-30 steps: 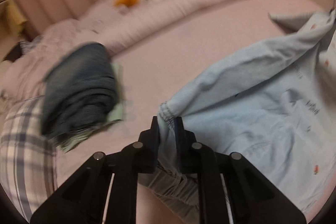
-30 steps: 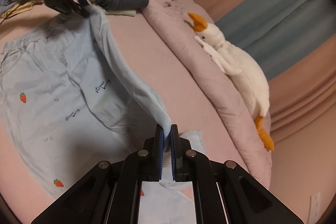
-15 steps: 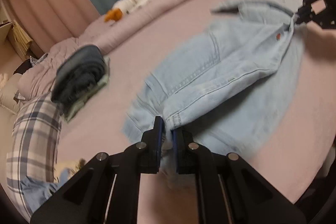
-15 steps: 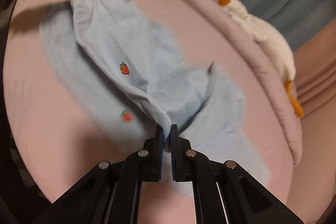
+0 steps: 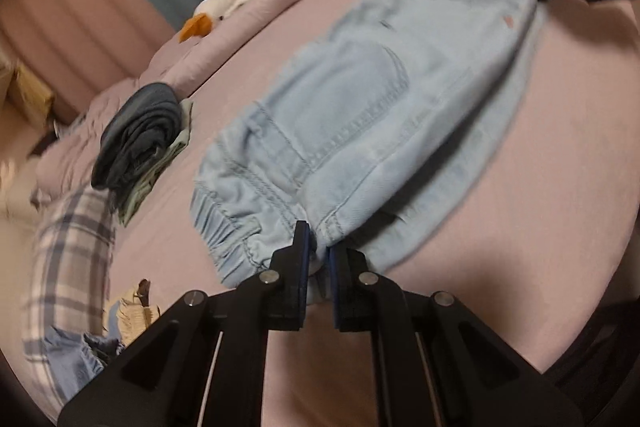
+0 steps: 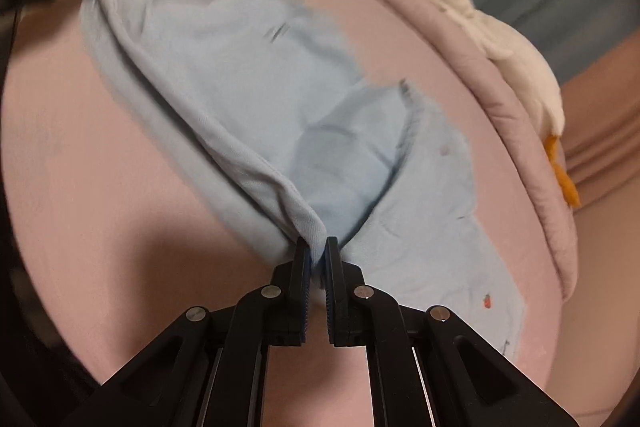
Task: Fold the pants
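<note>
— What have the tongs got?

— My left gripper (image 5: 319, 253) is pinched narrow on the gathered elastic waistband of the light blue denim pants (image 5: 360, 115). My right gripper (image 6: 315, 255) is clamped just as tight on a folded edge at the leg end.

— And where are the pants?

— Spread on the pink bedsheet (image 5: 540, 187), folded lengthwise and stretched between my two grippers, back pocket facing up.

— Anything near them?

— A stack of folded dark jeans (image 5: 140, 135) beside the waistband, a plaid pillow (image 5: 68, 247) past it, and a white plush goose with an orange beak (image 6: 508, 51) on the rolled quilt (image 6: 516, 131).
</note>
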### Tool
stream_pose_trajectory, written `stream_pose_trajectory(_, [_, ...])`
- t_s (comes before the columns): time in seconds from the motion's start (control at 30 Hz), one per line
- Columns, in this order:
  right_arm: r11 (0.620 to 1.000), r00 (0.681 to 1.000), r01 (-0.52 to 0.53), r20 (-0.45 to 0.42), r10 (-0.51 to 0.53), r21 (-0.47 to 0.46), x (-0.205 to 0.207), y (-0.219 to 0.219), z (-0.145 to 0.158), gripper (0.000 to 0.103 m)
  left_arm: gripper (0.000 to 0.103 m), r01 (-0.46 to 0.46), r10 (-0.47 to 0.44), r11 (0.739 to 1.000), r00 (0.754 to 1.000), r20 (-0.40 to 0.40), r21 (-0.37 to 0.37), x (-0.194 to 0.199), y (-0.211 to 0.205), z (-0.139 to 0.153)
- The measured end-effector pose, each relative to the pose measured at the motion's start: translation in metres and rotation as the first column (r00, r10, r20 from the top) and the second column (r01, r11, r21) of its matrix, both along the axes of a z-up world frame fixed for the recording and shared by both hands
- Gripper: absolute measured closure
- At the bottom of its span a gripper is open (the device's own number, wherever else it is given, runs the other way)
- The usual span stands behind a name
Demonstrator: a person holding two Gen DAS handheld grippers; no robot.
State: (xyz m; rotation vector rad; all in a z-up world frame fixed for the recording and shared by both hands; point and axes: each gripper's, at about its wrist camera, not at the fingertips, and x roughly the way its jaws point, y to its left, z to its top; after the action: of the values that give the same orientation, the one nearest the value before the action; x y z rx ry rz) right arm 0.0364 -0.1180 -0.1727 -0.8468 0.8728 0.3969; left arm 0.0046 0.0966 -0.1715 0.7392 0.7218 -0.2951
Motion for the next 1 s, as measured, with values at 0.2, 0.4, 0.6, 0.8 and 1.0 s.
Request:
stream_pose_trajectory(0.2, [1.0, 1.0, 0.027, -0.013, -0.027, 0.006, -0.004, 0.0, -0.005, 0.098, 0.09, -0.007, 0.007, 1.0, 1.0, -0.001, 0.014, 0.001, 0.004, -0.001])
stream_pose_trajectory(0.4, [0.992, 0.997, 0.068, -0.051, -0.063, 0.102, -0.012, -0.013, 0.025, 0.09, 0.084, -0.068, 0.056, 0.987, 0.995, -0.086, -0.143, -0.017, 0.023, 0.029])
stream_pose_trajectory(0.6, [0.858, 0.982, 0.185, -0.13, -0.139, 0.479, 0.003, -0.025, 0.062, 0.083, 0.072, -0.068, 0.042, 0.919, 0.996, -0.075, -0.388, -0.001, 0.004, 0.066])
stream_pose_trajectory(0.8, [0.922, 0.973, 0.201, -0.174, -0.15, 0.332, 0.014, -0.006, 0.02, 0.08, 0.068, -0.101, 0.05, 0.939, 0.986, -0.159, -0.33, 0.035, -0.047, 0.029])
stream_pose_trajectory(1.0, [0.877, 0.941, 0.264, -0.305, -0.145, 0.401, 0.011, -0.037, 0.013, 0.073, 0.068, -0.148, 0.069, 0.939, 0.966, -0.251, -0.31, 0.037, -0.03, 0.006])
